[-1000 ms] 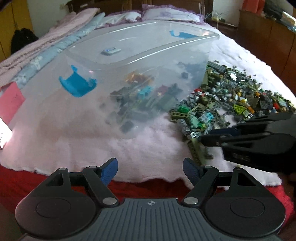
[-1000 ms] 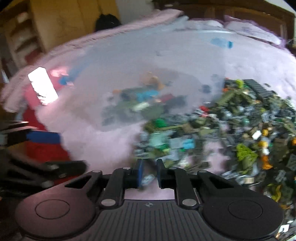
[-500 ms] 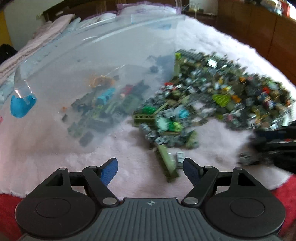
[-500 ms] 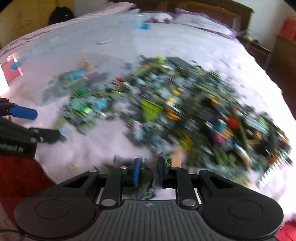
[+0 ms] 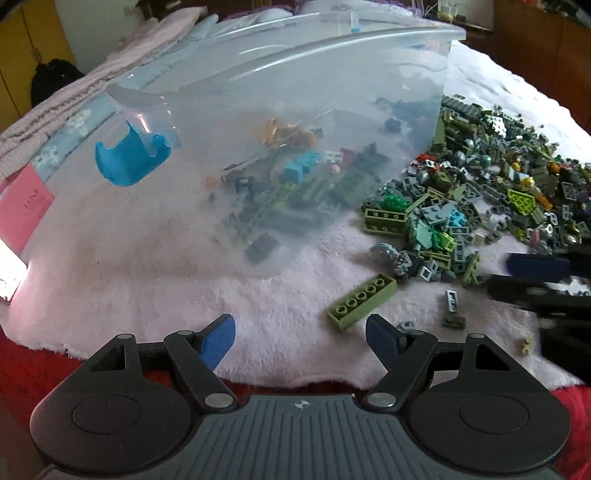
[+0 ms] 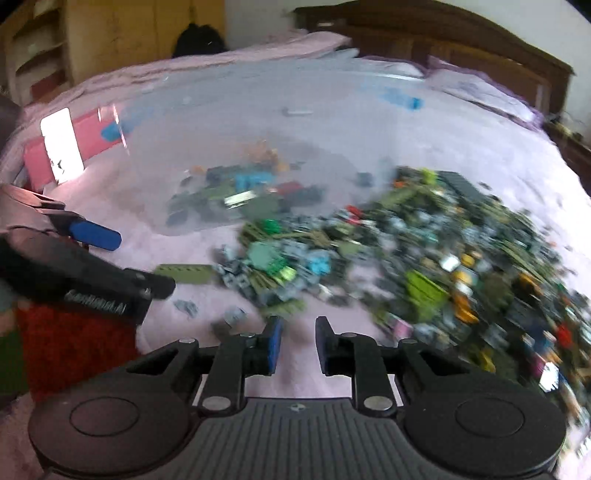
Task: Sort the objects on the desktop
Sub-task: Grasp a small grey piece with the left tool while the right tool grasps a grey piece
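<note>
A big clear plastic bin (image 5: 192,96) with blue latches (image 5: 129,158) stands on the pink fluffy blanket and has several building bricks inside. To its right spreads a large pile of loose bricks (image 5: 480,192), blurred in the right wrist view (image 6: 406,266). A long olive brick (image 5: 362,301) lies alone just ahead of my left gripper (image 5: 300,325), which is open and empty. My right gripper (image 6: 298,325) hovers over the blanket near the pile's front edge. Its jaws are a narrow gap apart with nothing between them. Each gripper also shows in the other's view, the right gripper (image 5: 517,278) and the left gripper (image 6: 129,258).
A pink card (image 5: 22,206) and a bright glowing screen (image 6: 61,146) lie left of the bin. Red bedding (image 5: 37,362) runs under the blanket's front edge. Pillows and a wooden headboard (image 6: 443,33) are at the far end, with wooden cabinets (image 5: 535,55) on the right.
Both views swung right over the pile and then back toward the bin. The right jaws stand slightly wider than a second ago. The left jaws keep the same width.
</note>
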{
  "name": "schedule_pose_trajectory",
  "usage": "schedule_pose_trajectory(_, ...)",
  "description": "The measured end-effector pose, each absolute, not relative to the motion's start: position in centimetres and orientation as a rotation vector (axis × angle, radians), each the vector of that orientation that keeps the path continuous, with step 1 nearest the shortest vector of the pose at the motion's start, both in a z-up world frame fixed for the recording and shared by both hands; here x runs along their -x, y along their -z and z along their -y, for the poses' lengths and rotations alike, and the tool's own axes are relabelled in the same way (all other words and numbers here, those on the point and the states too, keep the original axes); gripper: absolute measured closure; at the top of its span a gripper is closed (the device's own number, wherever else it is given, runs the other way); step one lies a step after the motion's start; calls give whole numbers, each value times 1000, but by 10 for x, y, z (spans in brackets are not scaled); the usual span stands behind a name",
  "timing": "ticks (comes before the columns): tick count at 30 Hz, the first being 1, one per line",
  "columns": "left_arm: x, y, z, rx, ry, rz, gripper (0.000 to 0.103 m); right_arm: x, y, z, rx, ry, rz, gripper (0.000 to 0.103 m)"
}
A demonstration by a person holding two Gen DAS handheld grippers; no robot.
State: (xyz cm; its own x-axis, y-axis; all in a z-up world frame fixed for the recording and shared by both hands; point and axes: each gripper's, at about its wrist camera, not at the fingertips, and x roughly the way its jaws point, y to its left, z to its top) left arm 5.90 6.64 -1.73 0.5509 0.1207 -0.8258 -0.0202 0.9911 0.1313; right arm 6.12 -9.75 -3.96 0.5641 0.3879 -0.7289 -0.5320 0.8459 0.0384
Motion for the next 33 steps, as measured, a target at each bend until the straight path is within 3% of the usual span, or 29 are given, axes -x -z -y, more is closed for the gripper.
schedule_pose_trajectory(2, -55, 12, -67, -99, -65, -975, 25, -68, 46, 86, 227, -545, -819, 82)
schedule_pose_trajectory(6, -48, 3, -62, -81, 5, -940, 28, -63, 45, 84, 273, -530, -814, 95)
schedule_pose_trajectory(14, -48, 13, -16, -171, 230, -902, 43, -46, 45, 119, 217, -444, -839, 94)
schedule_pose_trajectory(18, -49, 28, -6, -153, 277, -931, 60, -43, 47, 130, 170, -423, -841, 88)
schedule_pose_trajectory(31, -52, 32, -15, -98, 293, -935, 67, -43, 46, 137, 79, -424, -854, 84)
schedule_pose_trajectory(33, -52, 31, -16, -89, 293, -933, 76, -44, 47, 136, 79, -422, -855, 84)
